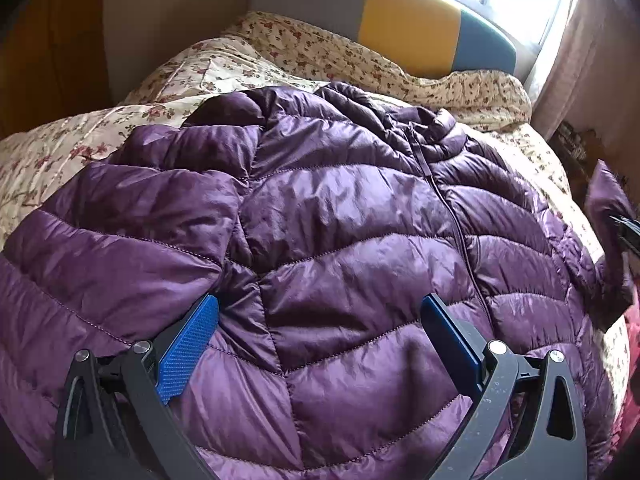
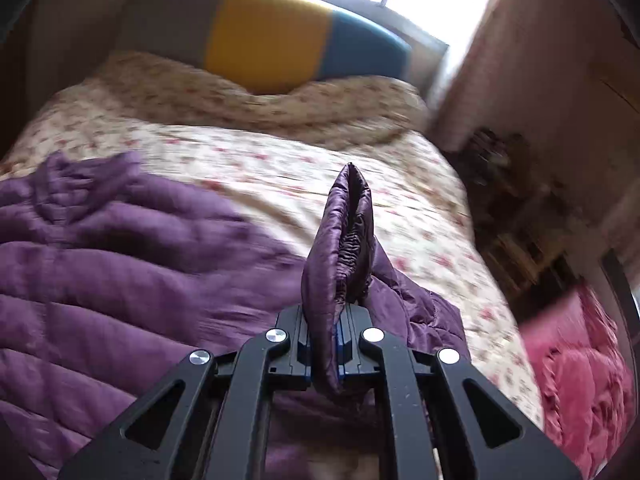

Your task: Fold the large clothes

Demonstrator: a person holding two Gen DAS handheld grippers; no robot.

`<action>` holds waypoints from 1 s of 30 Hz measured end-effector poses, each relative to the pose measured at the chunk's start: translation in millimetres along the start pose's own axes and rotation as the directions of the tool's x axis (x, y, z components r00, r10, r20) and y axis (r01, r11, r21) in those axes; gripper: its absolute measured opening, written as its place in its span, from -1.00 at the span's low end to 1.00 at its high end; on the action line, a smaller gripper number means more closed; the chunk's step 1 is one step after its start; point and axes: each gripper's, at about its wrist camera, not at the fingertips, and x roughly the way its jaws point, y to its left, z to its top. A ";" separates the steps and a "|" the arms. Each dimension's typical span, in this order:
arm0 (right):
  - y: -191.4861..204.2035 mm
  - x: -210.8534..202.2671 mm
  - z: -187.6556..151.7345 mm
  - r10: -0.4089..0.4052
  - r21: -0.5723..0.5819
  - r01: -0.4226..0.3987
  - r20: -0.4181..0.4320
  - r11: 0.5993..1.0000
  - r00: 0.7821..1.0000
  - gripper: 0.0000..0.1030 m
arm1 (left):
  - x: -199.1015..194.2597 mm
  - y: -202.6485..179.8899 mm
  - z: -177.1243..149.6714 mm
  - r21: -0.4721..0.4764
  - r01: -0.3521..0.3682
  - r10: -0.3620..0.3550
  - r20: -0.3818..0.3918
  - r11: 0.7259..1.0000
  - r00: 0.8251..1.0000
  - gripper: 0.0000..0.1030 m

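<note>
Left wrist view: a purple quilted jacket (image 1: 320, 248) lies spread, zipper up, across a floral bedspread (image 1: 60, 160), well short of the grey, yellow and blue headboard (image 1: 400, 28). The left gripper (image 1: 320, 320) hangs over the jacket's lower part, jaws wide apart, nothing between them.

Right wrist view: the right gripper (image 2: 323, 344) is clamped on the jacket's sleeve cuff (image 2: 344, 240), which stands up toward the headboard. A pink blanket (image 2: 580, 380) lies right of the bed.
</note>
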 end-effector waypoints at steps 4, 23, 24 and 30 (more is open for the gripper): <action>54.2 -0.9 8.9 0.095 -0.056 -0.095 0.001 0.994 0.995 -0.86 | -2.2 4.3 2.1 -0.017 0.018 -0.018 0.009 1.000 1.000 0.94; 189.6 -16.8 0.5 0.498 -0.211 -0.508 -0.100 0.835 0.861 -0.27 | -12.2 18.4 2.5 -0.052 0.086 -0.085 0.026 0.995 0.996 0.85; 188.3 -19.6 -0.1 0.499 -0.213 -0.507 -0.093 0.835 0.861 -0.22 | -12.8 18.3 2.7 -0.053 0.087 -0.086 0.026 0.995 0.996 0.85; 164.4 -35.5 0.1 0.518 -0.176 -0.519 -0.053 0.837 0.854 0.39 | -19.6 13.7 7.5 -0.066 0.128 -0.125 0.034 0.990 0.992 0.75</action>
